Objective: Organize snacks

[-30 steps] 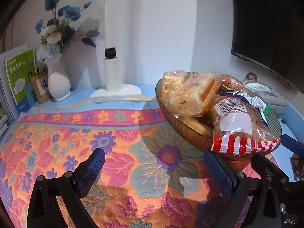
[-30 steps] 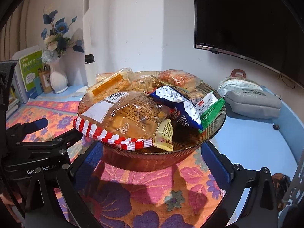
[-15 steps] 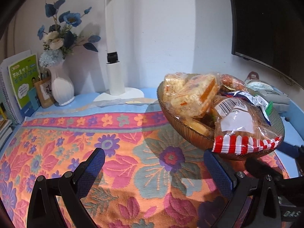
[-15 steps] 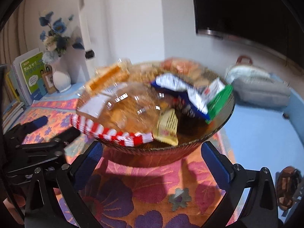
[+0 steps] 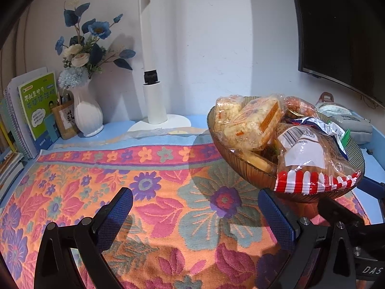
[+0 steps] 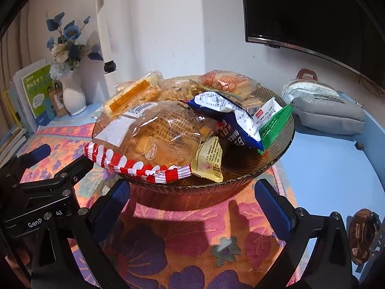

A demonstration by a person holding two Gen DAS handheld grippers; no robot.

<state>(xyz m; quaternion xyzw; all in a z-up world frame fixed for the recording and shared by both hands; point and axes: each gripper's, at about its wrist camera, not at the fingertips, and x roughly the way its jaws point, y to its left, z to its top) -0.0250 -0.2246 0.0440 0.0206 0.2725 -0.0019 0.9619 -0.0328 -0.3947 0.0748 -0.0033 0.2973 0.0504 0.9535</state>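
Observation:
A brown ribbed glass bowl (image 6: 272, 161) (image 5: 231, 154) full of snack packets stands on the flowered cloth. On top lie a clear bag with a red-and-white striped edge (image 6: 154, 144) (image 5: 310, 168), a blue-and-white bag (image 6: 231, 118), a green packet (image 6: 274, 127), a yellow packet (image 6: 209, 159) and orange-labelled cake packs (image 6: 134, 96) (image 5: 255, 122). My right gripper (image 6: 192, 209) is open just in front of the bowl, its fingers wider than the bowl's base. My left gripper (image 5: 195, 214) is open over bare cloth, left of the bowl. Its body (image 6: 43, 192) shows at the left of the right wrist view.
A white vase of blue flowers (image 5: 85, 113), a white lamp stand (image 5: 156, 103), a small frame and books (image 5: 38, 106) line the back left. A grey pouch (image 6: 329, 113) lies right of the bowl on the blue table. A dark screen (image 6: 312, 12) hangs above. A small brown glass object (image 6: 363, 233) sits at the front right.
Both cameras have drawn back and risen slightly, so the bowl and the vase sit a little lower and farther. The bowl and its packets have not shifted. Both grippers stay open.

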